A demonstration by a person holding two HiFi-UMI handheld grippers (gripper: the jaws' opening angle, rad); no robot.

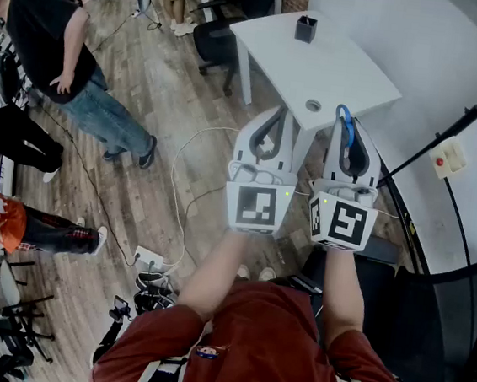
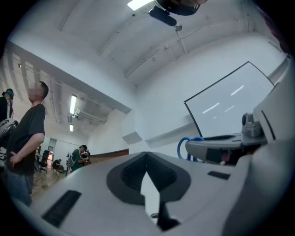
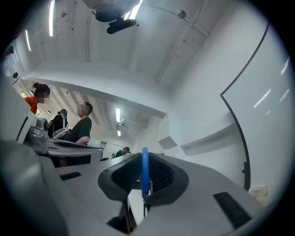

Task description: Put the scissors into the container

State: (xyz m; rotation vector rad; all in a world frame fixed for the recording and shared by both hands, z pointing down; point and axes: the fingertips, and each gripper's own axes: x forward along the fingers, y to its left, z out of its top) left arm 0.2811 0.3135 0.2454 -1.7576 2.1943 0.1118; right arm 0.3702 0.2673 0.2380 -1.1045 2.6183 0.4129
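While white table (image 1: pixel 345 66) stands on wood floor (image 1: pixel 171 111) | right gripper (image 1: pixel 352 126) fingers (image 3: pixel 167 177) pinch scissors (image 3: pixel 144 170) | left gripper (image 1: pixel 274 118) closed, empty
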